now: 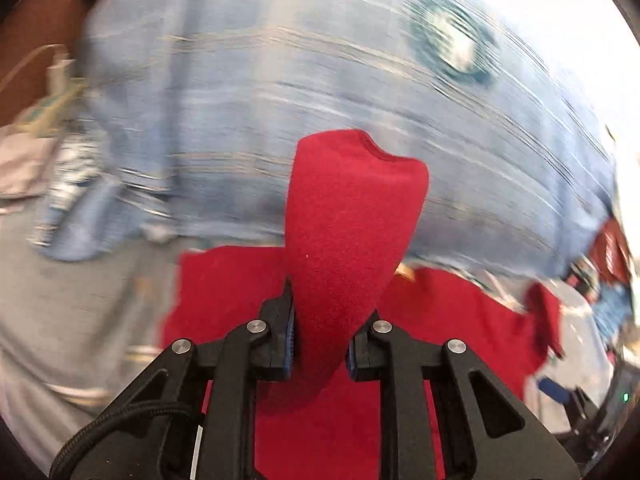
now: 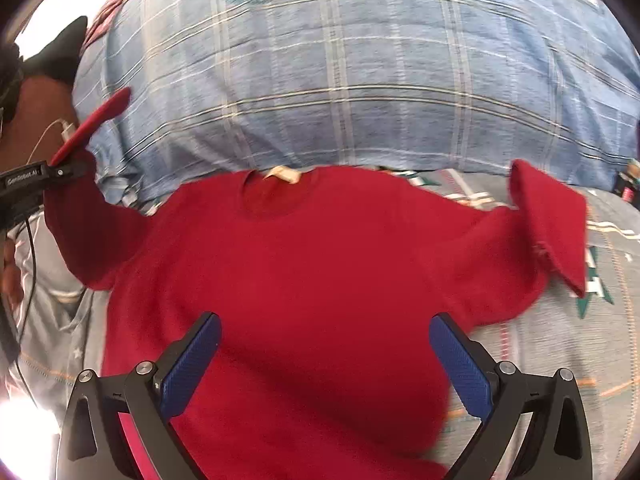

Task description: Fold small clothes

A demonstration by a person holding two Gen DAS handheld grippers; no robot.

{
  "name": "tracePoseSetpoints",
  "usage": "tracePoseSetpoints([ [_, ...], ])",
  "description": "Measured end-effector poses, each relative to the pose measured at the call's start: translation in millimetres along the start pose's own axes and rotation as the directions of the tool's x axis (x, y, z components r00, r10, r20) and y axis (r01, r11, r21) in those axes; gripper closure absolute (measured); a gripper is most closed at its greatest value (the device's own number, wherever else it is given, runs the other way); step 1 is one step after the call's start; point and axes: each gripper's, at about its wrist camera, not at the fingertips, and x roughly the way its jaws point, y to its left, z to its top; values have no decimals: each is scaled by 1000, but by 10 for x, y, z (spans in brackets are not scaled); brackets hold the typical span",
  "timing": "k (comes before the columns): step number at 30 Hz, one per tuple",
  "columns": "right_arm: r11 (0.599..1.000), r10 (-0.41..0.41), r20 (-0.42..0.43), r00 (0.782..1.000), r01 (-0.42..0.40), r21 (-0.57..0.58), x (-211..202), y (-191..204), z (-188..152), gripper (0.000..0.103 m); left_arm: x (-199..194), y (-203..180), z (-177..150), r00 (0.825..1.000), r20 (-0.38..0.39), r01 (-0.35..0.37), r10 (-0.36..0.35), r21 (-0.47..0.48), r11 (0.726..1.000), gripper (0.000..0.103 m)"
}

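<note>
A small red long-sleeved sweater (image 2: 304,280) lies flat on a grey patterned bedspread (image 2: 560,360), neck toward a blue plaid pillow. My left gripper (image 1: 320,344) is shut on the end of the sweater's left sleeve (image 1: 352,216), which sticks up past the fingers. In the right wrist view that gripper (image 2: 60,170) shows at the far left, holding the sleeve lifted. My right gripper (image 2: 324,364) is open and empty, hovering over the sweater's lower body. The sweater's right sleeve (image 2: 552,228) is folded back on itself.
A large blue plaid pillow (image 2: 352,80) lies behind the sweater. A white charger and cable (image 2: 66,128) sit at the left by a brown surface. Other clothes and dark objects (image 1: 600,264) lie at the right edge in the blurred left wrist view.
</note>
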Motion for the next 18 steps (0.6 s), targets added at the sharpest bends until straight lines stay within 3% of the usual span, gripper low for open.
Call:
tracePoseSetpoints([
  [5,998,-36,8,999,36,58,-27,-277,38,0,637,-668,-331,986,-115,126,-120,41,991,86],
  [10,992,-64,-11,998,65,111,-4,-546,72,0,1133,-963,-644,957,-250,166,-147,58,984,81],
  [11,991,-67,-15,998,68,113,-2,-583,80,0,1113,-961,-680,956,-251,171,-151,61,983,77],
  [15,991,-68,14,998,66,115,-4,-680,196,0,763,-899,-633,959,-211,214,-191,93,972,37],
  [18,992,-39,22,999,36,119,88,-659,354,0,367,-692,-607,974,-139,197,-180,116,973,34],
])
